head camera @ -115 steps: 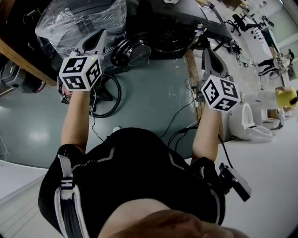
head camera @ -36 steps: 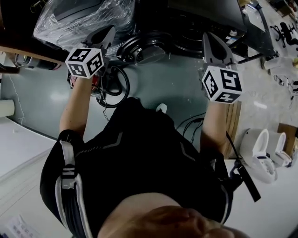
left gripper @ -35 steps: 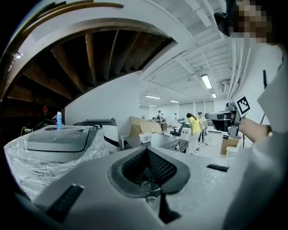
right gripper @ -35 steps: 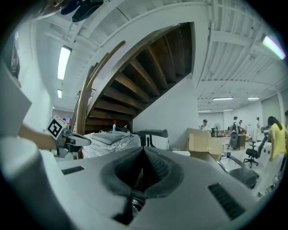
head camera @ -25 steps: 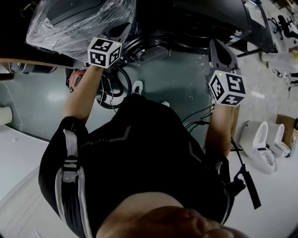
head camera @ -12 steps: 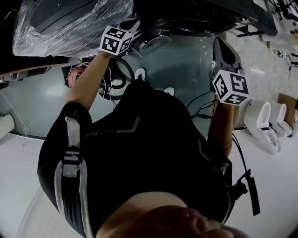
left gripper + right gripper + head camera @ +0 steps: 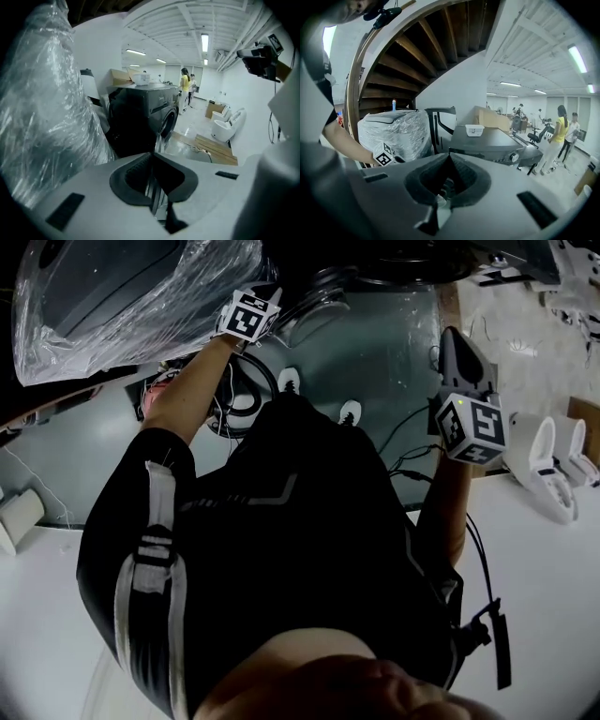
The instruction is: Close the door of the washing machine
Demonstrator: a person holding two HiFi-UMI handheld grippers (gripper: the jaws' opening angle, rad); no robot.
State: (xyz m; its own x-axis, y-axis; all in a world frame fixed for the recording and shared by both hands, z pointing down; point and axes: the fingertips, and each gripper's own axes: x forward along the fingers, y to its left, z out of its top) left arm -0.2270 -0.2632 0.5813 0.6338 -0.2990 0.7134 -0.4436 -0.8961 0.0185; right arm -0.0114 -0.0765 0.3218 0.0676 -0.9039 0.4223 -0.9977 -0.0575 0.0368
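Lower than a second ago, the left gripper [image 7: 275,289], jaws together and empty, nears the round chrome-rimmed glass washing-machine door [image 7: 319,304]. The right gripper [image 7: 453,336] is likewise closed, empty. That door seems stiff, hinged, weighty: push its rim.

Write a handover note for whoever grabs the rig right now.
Left gripper: shut, empty, close to the open door of the washing machine. I can't tell whether it is touching the door.
Right gripper: shut, empty, held off to the right, away from the door.
Done: nothing yet, the door is not closed.
Left: swing the door shut against the machine, probably by pushing with the left gripper.
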